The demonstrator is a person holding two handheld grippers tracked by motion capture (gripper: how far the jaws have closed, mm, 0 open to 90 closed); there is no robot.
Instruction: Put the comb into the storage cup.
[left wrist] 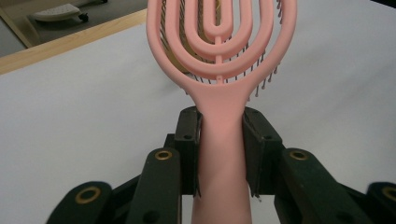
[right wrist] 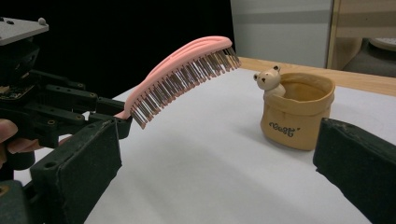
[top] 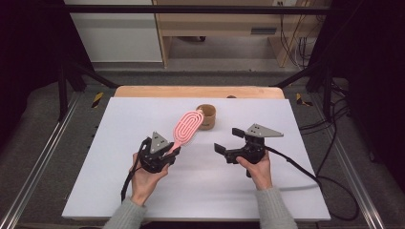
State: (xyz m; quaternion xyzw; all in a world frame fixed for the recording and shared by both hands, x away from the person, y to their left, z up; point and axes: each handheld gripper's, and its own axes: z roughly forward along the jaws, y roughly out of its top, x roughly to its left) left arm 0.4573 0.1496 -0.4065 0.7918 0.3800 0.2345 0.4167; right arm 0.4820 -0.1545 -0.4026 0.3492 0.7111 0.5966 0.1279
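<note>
The left gripper [top: 168, 153] pinches the handle of a pink hairbrush [top: 186, 126], both pads pressed against its sides, the oval head raised off the white table [top: 143, 191] and angled toward one o'clock, bristles facing down. At three o'clock from it, the right gripper [top: 227, 140] is held above the table with jaws spread and nothing between them. A tan bear-topped cup [top: 208, 116] stands just beyond the brush head.
</note>
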